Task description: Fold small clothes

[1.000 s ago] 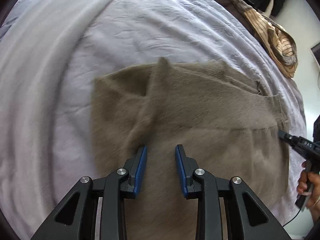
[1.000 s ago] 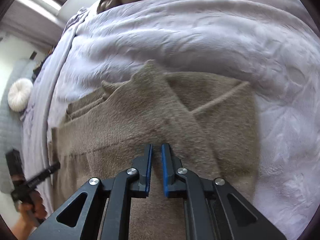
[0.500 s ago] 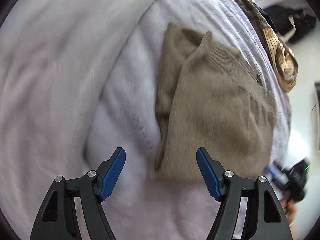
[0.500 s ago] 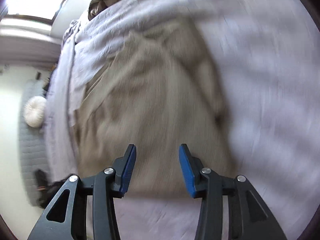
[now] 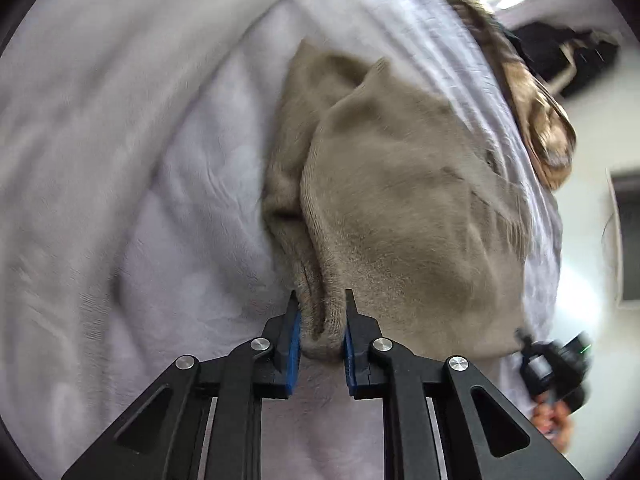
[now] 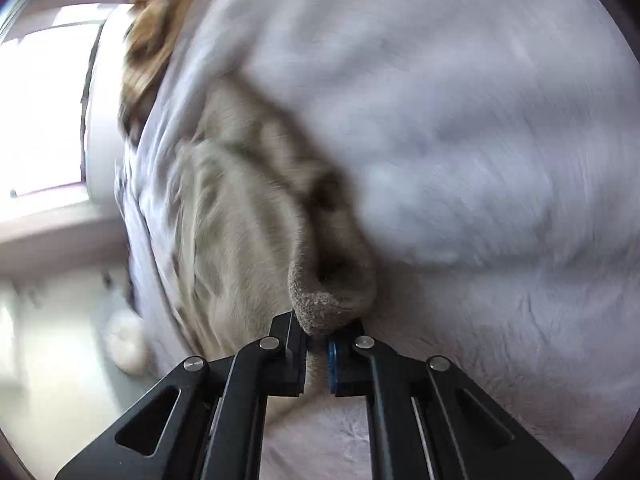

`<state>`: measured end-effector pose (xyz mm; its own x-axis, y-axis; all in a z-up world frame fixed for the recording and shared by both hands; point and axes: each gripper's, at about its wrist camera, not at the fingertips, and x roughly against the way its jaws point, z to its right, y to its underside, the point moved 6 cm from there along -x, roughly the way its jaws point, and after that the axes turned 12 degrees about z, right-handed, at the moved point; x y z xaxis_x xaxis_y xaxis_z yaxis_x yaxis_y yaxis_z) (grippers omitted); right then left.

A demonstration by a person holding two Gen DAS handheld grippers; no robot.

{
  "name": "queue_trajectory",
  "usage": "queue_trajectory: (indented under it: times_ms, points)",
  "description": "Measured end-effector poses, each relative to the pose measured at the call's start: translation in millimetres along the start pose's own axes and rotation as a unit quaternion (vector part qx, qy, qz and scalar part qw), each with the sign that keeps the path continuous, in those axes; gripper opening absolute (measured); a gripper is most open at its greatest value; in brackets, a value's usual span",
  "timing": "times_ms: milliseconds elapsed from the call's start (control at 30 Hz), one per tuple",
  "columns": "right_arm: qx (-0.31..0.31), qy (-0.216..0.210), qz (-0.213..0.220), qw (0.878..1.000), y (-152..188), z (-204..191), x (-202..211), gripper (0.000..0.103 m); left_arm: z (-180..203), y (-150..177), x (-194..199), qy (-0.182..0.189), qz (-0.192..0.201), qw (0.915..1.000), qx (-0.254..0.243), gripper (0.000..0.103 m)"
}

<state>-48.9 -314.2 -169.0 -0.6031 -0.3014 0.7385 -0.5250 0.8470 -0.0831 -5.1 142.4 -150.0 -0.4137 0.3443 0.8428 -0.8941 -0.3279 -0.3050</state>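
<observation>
**Both tools pinched on the near corners, fold about to start**

My left tool (image 5: pixel 320 330) was nearly closed on the near-left corner of the tan sweater (image 5: pixel 404 208), bunched knit filling the gap between the blue pads. My right tool (image 6: pixel 318 338) was clamped almost fully on the near-right corner, a thick lump of hem poking out just above the tips. The sweater lay on the lavender bedspread (image 5: pixel 132 168), sleeves already folded in, running from 6 o'clock up toward 12 in the left view. A brown patterned cloth (image 5: pixel 536 120) sat at 2 o'clock, well apart. The right view was blurred, so the far edge was unclear.

My read: bottom-to-top fold was the step in hand. To do it well I'd lift both corners level, keep the hem taut between the tools, carry toward 12 o'clock and lay edge on edge. Risk: uneven bites, so one corner could slip.
</observation>
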Motion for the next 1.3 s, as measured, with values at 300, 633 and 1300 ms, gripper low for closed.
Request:
queue_trajectory:
  times_ms: [300,633,1300]
  points:
    - [0.135,0.092,-0.038,0.986,12,8,-27,0.009,-59,35,-11,-0.057,-0.023,0.9975,0.035,0.019]
    - [0.167,0.107,-0.045,0.979,33,-2,12,0.014,-60,35,32,-0.089,-0.009,0.9957,-0.024,0.019]
    - [0.240,0.060,-0.134,0.960,141,-67,-2,0.019,-6,35,26,-0.120,-0.012,0.9879,-0.098,0.094]
